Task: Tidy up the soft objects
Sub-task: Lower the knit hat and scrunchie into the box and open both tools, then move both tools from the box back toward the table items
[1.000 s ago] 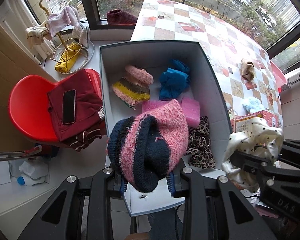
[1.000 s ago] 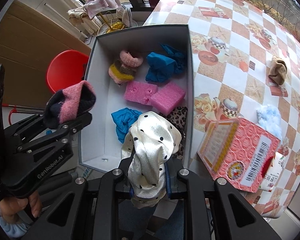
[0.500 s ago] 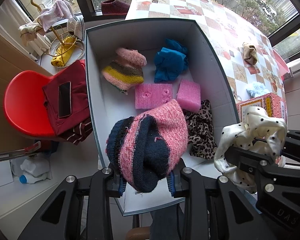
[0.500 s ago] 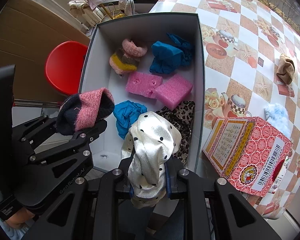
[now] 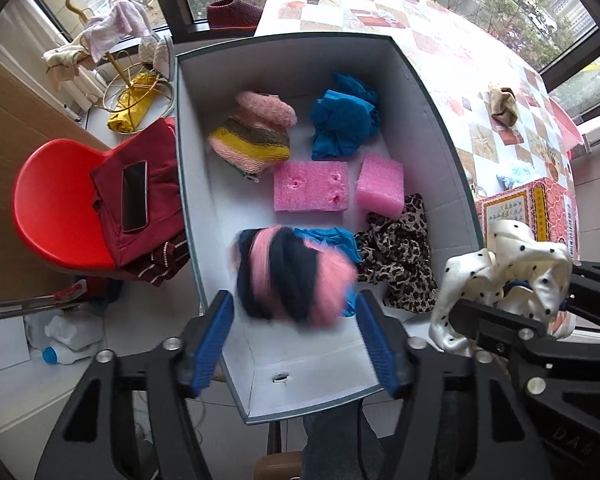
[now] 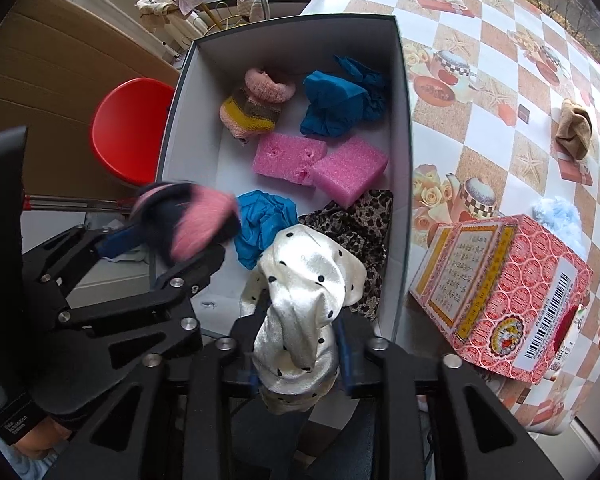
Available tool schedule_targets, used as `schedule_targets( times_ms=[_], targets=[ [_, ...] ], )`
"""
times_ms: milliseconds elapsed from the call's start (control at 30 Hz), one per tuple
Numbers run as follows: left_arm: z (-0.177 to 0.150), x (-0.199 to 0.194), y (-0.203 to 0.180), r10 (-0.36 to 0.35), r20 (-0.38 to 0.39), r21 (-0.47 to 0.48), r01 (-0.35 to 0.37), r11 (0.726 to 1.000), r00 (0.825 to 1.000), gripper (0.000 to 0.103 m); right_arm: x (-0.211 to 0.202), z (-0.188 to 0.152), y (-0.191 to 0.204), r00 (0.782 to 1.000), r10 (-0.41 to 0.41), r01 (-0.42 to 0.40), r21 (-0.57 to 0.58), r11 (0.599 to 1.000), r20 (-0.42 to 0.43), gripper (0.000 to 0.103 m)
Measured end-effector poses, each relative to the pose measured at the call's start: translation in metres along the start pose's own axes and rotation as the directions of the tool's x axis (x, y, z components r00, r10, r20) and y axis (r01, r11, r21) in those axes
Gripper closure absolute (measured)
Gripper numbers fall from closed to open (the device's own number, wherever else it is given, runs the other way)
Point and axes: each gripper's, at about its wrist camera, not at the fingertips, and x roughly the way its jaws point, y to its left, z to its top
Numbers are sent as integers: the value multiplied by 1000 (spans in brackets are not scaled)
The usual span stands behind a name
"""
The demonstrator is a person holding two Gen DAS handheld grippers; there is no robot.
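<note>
A white box with a grey rim [image 5: 196,160] [image 6: 188,120] holds a striped knit piece [image 5: 252,140], blue cloths [image 5: 344,120], two pink sponges [image 5: 310,190] and a leopard cloth [image 5: 400,256]. My left gripper [image 5: 294,300] [image 6: 172,244] points down over the box's near end. Its jaws are opening, and a blurred pink-and-navy knit piece [image 5: 296,276] [image 6: 188,216] sits loose between the pads. Beside it my right gripper [image 6: 300,344] [image 5: 516,292] has its jaws starting to open. A white polka-dot cloth [image 6: 304,292] [image 5: 512,256] still stands pinched between its pads.
A checked tablecloth [image 6: 480,80] lies right of the box, with a red patterned carton [image 6: 500,292], a tan cloth [image 6: 574,128] and a pale blue fluffy piece [image 6: 556,216]. Left of the box stands a red chair [image 5: 56,208] carrying a maroon garment and a phone [image 5: 134,196].
The left jaws have spread and the pink-and-navy knit piece has come free, blurred and lower over the box. The right jaws have widened slightly around the polka-dot cloth.
</note>
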Motion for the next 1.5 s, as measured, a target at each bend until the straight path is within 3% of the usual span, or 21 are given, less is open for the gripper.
schedule_targets(
  times_ms=[67,133,233,400,700,867,1000,1033,1067,1300,1500],
  targets=[
    [-1,0,4,8,-7,-20,-9,1000,1000,31,-2,-1,-1,1000,-1,1,6,1000,7,61],
    [-2,0,10,5,-22,-43,-6,999,1000,25,-5,-3,-4,1000,-19,18,15,1000,19,36],
    [-4,-3,16,-22,-19,-71,21,997,1000,20,-13,-5,-7,999,-8,6,26,1000,52,21],
    [-4,-11,21,-8,0,-105,8,994,1000,0,-25,-9,-6,995,-25,23,21,1000,97,19],
    [11,-27,15,-55,12,-109,56,992,998,0,-66,-15,-16,975,-59,51,42,998,215,19],
    [26,-34,-11,-95,3,-59,95,994,996,0,-102,-19,-55,955,-68,27,144,989,289,19],
    [42,-36,-40,-96,-5,-14,96,995,995,0,-123,-25,-123,941,-108,-1,323,947,320,17],
    [46,-37,-48,-102,-10,-3,102,995,995,0,-123,-26,-140,943,-119,-2,363,932,310,3],
    [51,-38,-56,-106,-14,11,106,994,994,0,-121,-29,-159,947,-130,-2,411,912,293,0],
    [86,-36,-137,-108,-57,144,115,983,993,0,-99,-56,-273,972,-101,-59,633,772,214,0],
    [118,-5,-230,-108,-179,242,150,959,978,0,-80,-73,-332,983,-23,-117,715,690,183,0]
  ],
)
